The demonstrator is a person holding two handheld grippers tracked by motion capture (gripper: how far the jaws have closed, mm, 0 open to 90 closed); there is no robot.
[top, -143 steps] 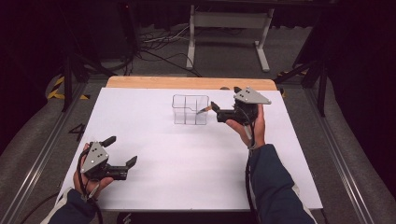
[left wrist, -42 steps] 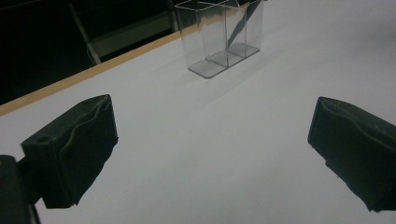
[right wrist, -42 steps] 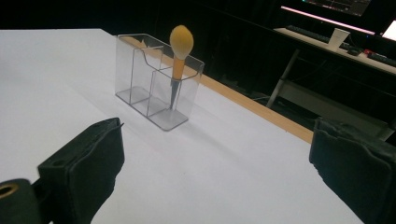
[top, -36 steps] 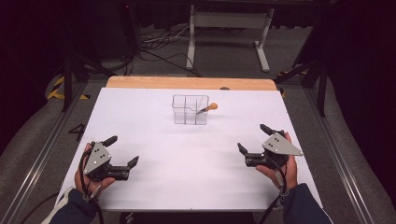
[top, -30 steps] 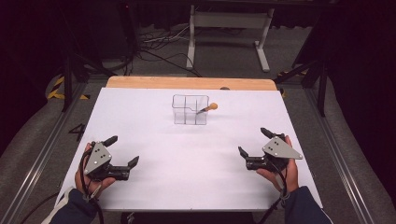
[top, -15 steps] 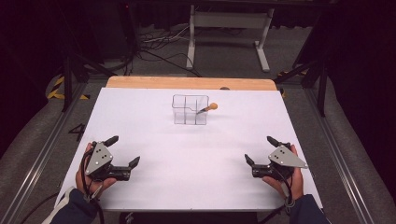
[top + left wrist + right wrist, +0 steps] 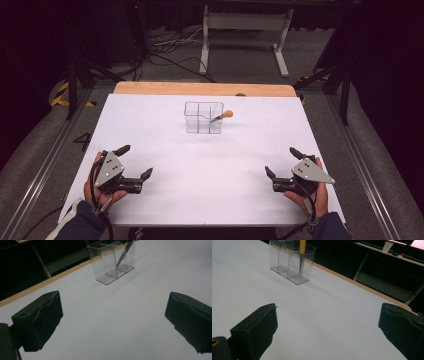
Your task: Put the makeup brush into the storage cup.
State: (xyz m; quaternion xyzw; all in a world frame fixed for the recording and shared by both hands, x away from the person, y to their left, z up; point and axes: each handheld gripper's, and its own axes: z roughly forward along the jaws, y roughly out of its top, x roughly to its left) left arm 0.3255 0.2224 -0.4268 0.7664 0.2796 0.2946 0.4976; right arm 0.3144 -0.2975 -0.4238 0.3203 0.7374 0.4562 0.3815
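Clear plastic organizer (image 7: 203, 117) stood at twelve o'clock on the white surface (image 7: 210, 165), a wooden-handled tool (image 7: 222, 116) leaning inside. Left gripper (image 7: 134, 161) at seven o'clock and right gripper (image 7: 281, 162) at five gaped, empty.

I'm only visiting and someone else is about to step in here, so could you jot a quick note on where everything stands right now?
Left gripper: open, holding nothing, low over the near left of the white table.
Right gripper: open, holding nothing, low over the near right.
Clear divided holder: stands upright near the far middle of the table.
Wooden-handled tool: stands in the holder's right end compartment, leaning, handle knob sticking out the top.
Done: the tool is in the holder.
Left: nothing else lies on the table to put away, as far as the views show.
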